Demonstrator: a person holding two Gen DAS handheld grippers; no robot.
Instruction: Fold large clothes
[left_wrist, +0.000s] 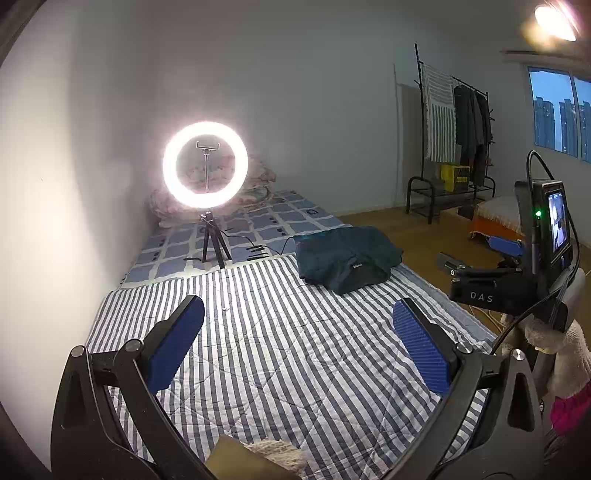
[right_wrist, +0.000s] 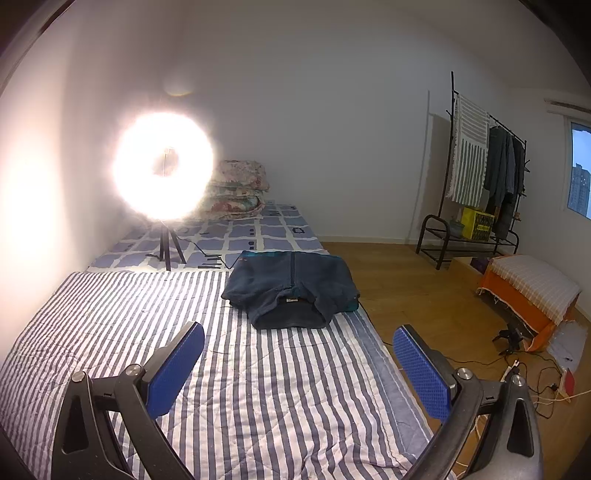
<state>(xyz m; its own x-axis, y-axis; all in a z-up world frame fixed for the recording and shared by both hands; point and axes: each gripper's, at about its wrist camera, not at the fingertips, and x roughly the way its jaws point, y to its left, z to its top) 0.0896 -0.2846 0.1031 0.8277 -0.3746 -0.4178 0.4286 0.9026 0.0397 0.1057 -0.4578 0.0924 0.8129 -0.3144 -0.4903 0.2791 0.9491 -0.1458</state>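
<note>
Folded dark garment (right_wrist: 291, 286) well beyond spread right gripper (right_wrist: 298, 365), seemingly untouched

Dark teal garment (right_wrist: 291, 286), folded into a compact, roughly rectangular bundle with collar and label facing the near side, lies flat on the striped quilt (right_wrist: 240, 387) at the far right, close to its right edge.

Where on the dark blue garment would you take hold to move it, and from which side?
Grip the thick near edge of the folded dark blue garment, where the collar lies, approaching low from the striped quilt side. Probably both open grippers, left and right.
</note>
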